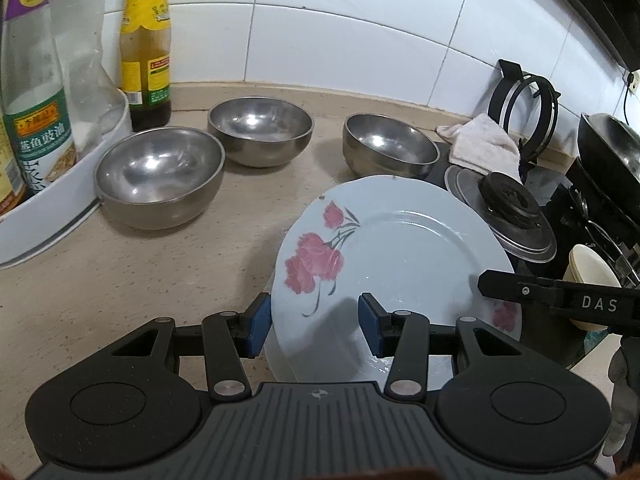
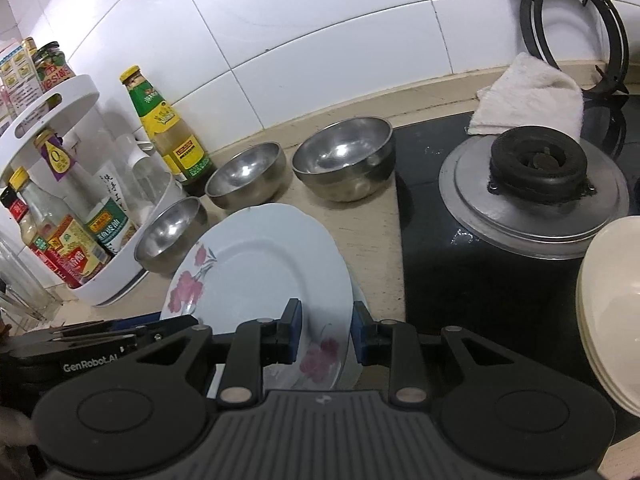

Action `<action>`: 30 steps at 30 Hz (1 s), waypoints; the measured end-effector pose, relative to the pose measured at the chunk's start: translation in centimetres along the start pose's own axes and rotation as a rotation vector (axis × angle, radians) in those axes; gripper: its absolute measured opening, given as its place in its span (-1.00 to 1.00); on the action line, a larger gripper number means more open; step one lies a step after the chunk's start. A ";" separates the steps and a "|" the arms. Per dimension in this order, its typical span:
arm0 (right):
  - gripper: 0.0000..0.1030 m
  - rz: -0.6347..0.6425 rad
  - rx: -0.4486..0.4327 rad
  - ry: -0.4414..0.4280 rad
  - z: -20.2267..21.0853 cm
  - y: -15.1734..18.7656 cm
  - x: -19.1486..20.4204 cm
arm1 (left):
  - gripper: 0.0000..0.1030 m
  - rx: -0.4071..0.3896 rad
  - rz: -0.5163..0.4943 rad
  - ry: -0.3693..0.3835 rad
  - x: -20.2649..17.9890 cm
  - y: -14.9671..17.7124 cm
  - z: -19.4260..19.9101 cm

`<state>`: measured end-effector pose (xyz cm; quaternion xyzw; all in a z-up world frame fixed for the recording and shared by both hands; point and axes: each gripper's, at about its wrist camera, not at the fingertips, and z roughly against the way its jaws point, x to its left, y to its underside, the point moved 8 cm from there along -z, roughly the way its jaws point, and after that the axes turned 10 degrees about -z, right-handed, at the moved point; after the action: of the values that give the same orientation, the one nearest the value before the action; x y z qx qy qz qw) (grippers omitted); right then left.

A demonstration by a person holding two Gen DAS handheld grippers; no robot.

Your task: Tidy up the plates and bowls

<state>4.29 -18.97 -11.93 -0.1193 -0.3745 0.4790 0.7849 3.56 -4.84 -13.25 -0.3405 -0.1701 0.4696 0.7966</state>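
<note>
At lower centre, the left gripper point(image 1: 314, 326) and right gripper point(image 2: 326, 334) both straddle the flowered plate point(image 1: 400, 248), jaws apart. Stacking plates seems underway; next, close squarely on its rim.

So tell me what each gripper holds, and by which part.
Both straddle the flowered plate at its near rim: left gripper at its left edge, right gripper at its right. Jaws open; no firm grip visible.

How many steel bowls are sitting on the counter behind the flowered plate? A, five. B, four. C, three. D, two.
C: the left wrist view shows three steel bowls, one at left, one in the middle and one at right, all empty and upright beyond the flowered plate.
</note>
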 end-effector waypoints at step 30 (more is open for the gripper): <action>-0.48 0.009 0.024 0.024 -0.9 0.4 -0.6 | 0.05 0.009 -0.015 -0.032 -0.6 0.1 -0.3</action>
<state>4.52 -19.08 -13.07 -0.1172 -0.3588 0.4853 0.7887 3.34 -5.41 -13.52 -0.3280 -0.1832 0.4696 0.7990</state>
